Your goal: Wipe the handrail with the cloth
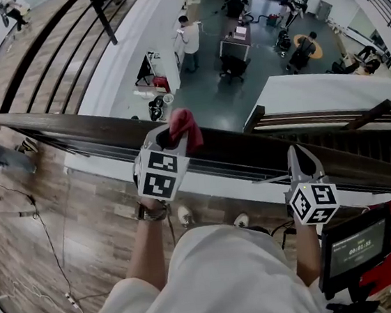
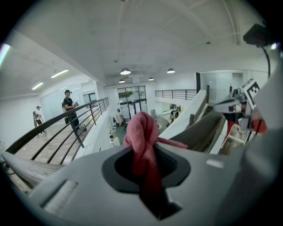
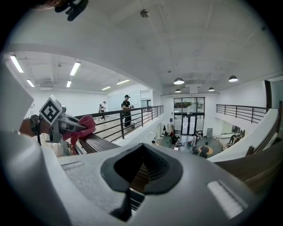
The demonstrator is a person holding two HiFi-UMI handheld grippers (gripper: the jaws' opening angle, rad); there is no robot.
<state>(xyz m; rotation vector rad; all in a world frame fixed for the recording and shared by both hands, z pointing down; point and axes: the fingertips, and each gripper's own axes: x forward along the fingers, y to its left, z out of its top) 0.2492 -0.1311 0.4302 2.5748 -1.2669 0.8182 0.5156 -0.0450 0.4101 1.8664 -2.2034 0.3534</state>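
Note:
The dark ribbed handrail [image 1: 73,131] runs from the left edge across to the right. A red cloth [image 1: 182,128] sits bunched on top of it, with my left gripper [image 1: 172,139] shut on it. In the left gripper view the cloth [image 2: 143,134] sticks up between the jaws, and the handrail [image 2: 201,130] stretches away to the right. My right gripper [image 1: 301,159] rests over the handrail further right, shut and holding nothing. The right gripper view shows the handrail [image 3: 95,143], the left gripper [image 3: 66,125] and the cloth [image 3: 84,125] off to the left.
Beyond the handrail is a drop to a lower floor [image 1: 242,77] with desks and people. A screen with a timer [image 1: 357,247] stands at my lower right. Cables [image 1: 52,253] lie on the wooden floor. A second black railing [image 1: 63,41] lines the far walkway.

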